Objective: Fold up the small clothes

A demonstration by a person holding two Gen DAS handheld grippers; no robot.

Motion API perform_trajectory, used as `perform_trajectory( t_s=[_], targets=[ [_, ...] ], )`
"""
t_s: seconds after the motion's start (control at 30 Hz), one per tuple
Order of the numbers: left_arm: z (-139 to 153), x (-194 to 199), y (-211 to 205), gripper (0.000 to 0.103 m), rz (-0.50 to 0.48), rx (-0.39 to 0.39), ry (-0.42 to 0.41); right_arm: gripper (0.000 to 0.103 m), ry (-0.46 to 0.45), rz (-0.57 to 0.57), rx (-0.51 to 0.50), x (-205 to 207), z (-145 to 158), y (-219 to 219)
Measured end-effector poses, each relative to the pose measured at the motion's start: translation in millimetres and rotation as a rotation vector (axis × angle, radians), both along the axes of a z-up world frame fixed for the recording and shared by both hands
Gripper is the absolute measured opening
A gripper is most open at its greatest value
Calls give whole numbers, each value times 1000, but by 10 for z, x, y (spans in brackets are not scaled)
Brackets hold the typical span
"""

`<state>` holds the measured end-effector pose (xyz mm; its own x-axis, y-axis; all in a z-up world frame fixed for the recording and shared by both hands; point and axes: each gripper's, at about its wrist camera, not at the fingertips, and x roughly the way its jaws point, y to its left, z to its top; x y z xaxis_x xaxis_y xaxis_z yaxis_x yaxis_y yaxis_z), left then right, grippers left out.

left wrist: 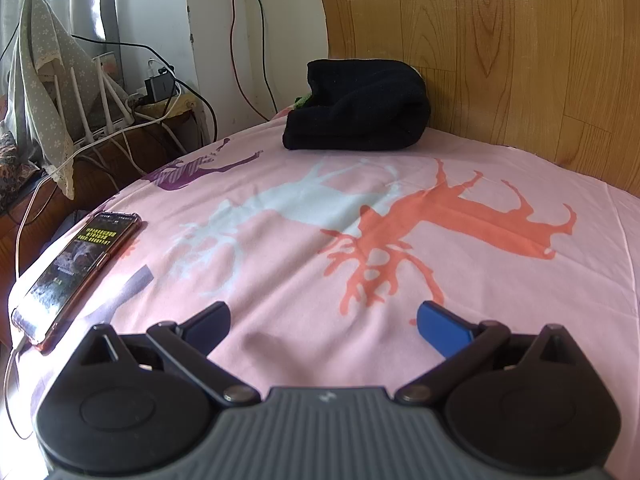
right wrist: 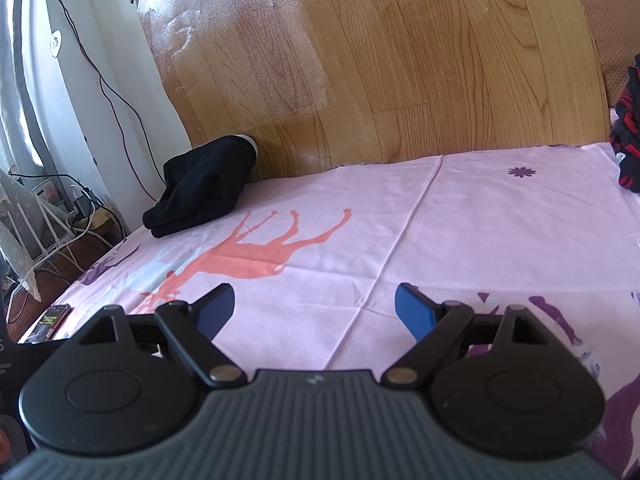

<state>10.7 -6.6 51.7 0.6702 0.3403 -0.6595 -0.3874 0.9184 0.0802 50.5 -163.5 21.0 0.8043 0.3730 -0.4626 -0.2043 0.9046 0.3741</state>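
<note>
Clearly both tongs, left (left wrist: 322, 322) and right (right wrist: 314, 308), gape empty, so reaching the far black garment (left wrist: 356, 108) may snag the sheet (left wrist: 280, 280).

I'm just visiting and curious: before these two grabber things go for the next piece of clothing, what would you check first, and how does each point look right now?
1. Left gripper open and empty: ok.
2. Right gripper open and empty: ok.
3. Pink sheet free of clothes in front of both grippers: ok.
4. Black folded garment parked at the far edge by the wooden board: ok.
5. Next garment in view: the black-and-red garment lies at the right edge, only partly seen; whether it is unfolded: cannot tell.
6. Phone on the sheet's left edge, cable attached, near the left gripper: not ok.
</note>
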Motion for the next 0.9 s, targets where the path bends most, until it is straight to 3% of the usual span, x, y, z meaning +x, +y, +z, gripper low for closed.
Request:
perform_trajectory(
  t_s=[0.9],
  targets=[
    [3,-1,-5,103,0,4,-2,89,-1,4,3,-2,20,-12]
  ],
)
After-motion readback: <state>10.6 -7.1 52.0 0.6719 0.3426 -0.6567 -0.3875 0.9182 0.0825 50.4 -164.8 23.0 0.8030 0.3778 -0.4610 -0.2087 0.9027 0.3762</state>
